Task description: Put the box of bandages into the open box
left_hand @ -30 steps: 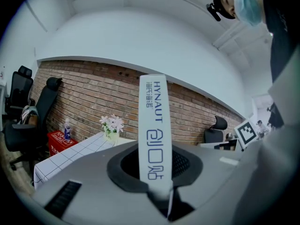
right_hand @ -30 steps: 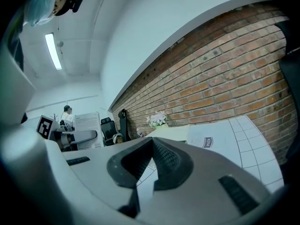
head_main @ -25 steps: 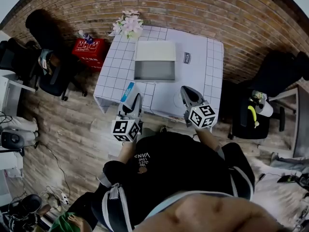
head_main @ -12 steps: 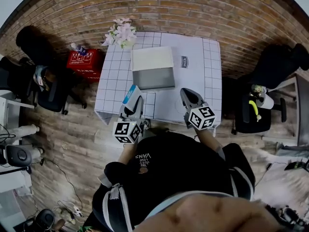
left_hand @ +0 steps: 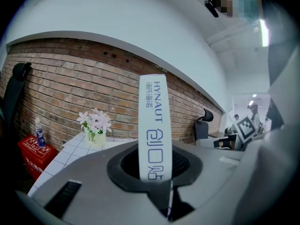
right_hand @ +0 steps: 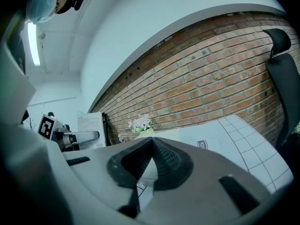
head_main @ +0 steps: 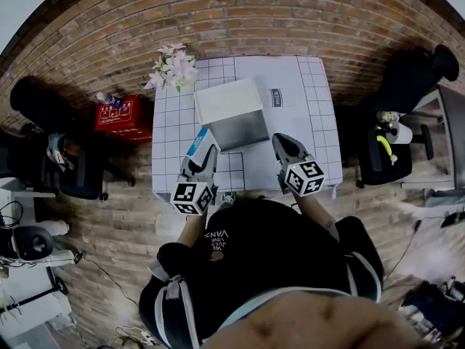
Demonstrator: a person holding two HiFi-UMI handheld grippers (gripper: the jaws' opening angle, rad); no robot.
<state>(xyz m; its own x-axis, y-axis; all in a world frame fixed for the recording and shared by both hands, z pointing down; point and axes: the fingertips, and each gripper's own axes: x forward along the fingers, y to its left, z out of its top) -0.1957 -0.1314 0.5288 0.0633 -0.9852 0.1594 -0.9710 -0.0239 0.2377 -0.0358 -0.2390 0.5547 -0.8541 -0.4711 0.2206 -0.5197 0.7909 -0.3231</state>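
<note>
The bandage box (head_main: 199, 143), white with a blue end, is held above the table's (head_main: 312, 115) near left part by my left gripper (head_main: 204, 152), which is shut on it. In the left gripper view the bandage box (left_hand: 153, 125) stands edge-on and upright between the pads, its blue print facing me. The open box (head_main: 229, 115), pale with a grey inside, sits mid-table just beyond and to the right of the bandage box. My right gripper (head_main: 282, 143) hovers over the near right part, shut, with nothing between its closed jaws (right_hand: 151, 144).
A pot of white flowers (head_main: 171, 68) stands at the table's back left corner. A red crate (head_main: 118, 114) sits on the floor to the left. Black chairs stand on the left (head_main: 65, 173) and right (head_main: 396, 147). A brick wall (left_hand: 70, 93) runs behind the table.
Both grippers have moved forward from the table's near edge to over its top. The left one has carried the bandage box closer to the open box. Neither grip changed.
</note>
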